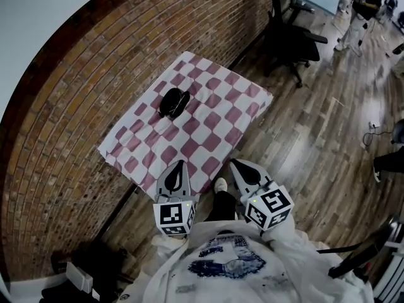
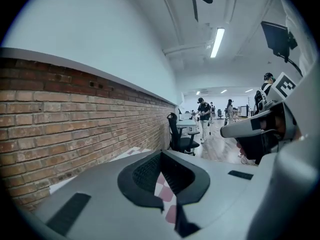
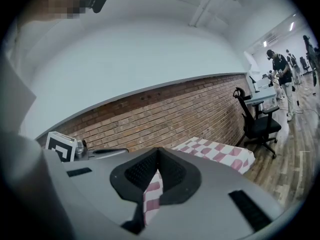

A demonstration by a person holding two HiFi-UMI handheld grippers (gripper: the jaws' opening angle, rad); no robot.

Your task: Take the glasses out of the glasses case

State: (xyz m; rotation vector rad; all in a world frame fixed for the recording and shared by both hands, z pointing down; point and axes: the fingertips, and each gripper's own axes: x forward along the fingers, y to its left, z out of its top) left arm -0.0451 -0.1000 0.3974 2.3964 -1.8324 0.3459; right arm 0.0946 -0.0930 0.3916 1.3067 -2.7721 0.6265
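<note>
Left gripper (image 1: 178, 165) and right gripper (image 1: 236, 164), closed empty, face glasses case (image 1: 174, 102) on checkered table (image 1: 221, 126); chair (image 1: 291, 43) beyond.

1. The left gripper (image 1: 178, 166) is held out in front of the person's chest. It points forward and slightly downward.
2. Its jaws are closed, the tips meeting, with nothing between them.
3. The right gripper (image 1: 235, 165) is held just beside it at about the same height. It points the same way and angles slightly inward.
4. Its jaws are also closed tip to tip, and it is empty.
5. The two grippers are near each other but not touching.
</note>
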